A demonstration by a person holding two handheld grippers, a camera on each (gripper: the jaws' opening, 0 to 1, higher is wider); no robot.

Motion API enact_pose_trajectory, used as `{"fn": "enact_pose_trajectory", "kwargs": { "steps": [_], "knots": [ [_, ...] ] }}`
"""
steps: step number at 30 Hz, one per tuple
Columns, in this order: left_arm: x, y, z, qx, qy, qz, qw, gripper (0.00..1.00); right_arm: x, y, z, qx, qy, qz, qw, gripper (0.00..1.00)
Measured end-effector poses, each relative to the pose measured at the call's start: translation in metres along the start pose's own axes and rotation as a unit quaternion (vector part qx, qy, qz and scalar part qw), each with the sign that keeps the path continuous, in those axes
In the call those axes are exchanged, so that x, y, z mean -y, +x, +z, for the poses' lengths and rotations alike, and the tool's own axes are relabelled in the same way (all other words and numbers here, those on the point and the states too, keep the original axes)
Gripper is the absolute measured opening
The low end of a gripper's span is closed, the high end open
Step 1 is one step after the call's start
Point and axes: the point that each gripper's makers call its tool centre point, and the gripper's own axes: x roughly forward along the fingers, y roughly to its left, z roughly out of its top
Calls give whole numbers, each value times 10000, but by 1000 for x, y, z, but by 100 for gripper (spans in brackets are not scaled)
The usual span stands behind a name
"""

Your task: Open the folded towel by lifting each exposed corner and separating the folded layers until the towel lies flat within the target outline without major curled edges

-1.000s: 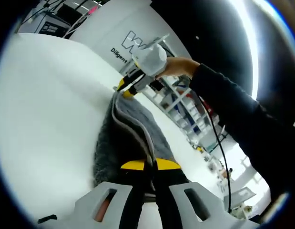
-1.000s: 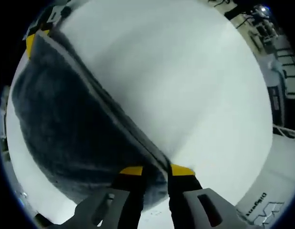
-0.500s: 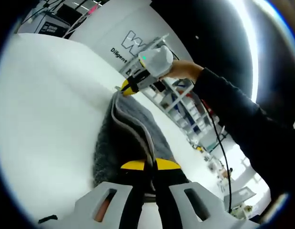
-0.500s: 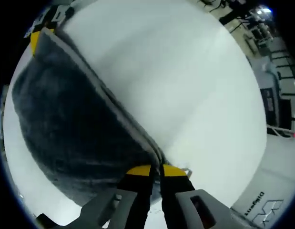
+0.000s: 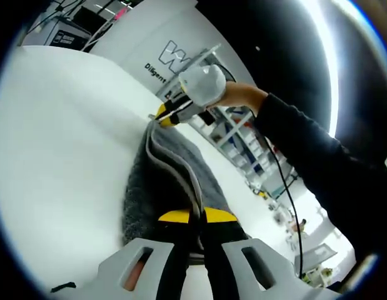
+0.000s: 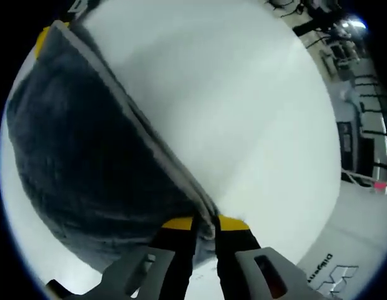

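The towel (image 5: 174, 169) lies on the surface (image 5: 62, 137) and stretches between the two tools. The left tool (image 5: 197, 217) holds one corner of it, at the bottom of the left gripper view. The right tool (image 5: 168, 116) holds the far corner, and behind it stand shelves (image 5: 240, 140). In the right gripper view, the towel (image 6: 87, 156) is left of the right tool (image 6: 204, 222), with bare surface (image 6: 243, 112) on the right.

Change over the last second: the right hand-held gripper (image 6: 204, 223), whose jaws stood apart astride the grey towel (image 6: 87, 162) edge, has drawn them in and now pinches that pale-banded hem. In the left gripper view its far-corner grip wavered only slightly.
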Motion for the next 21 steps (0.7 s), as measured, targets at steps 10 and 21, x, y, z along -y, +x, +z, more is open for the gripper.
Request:
{"fn": "enact_pose_trajectory", "kwargs": {
  "steps": [10, 21],
  "knots": [
    [0, 1, 1, 6, -30, -20, 10000, 4, -1, -3, -1, 23, 16, -86, 10000, 4],
    [5, 2, 3, 61, 157, -34, 9999, 4, -4, -13, -2, 150, 73, -319, 9994, 0]
  ]
}}
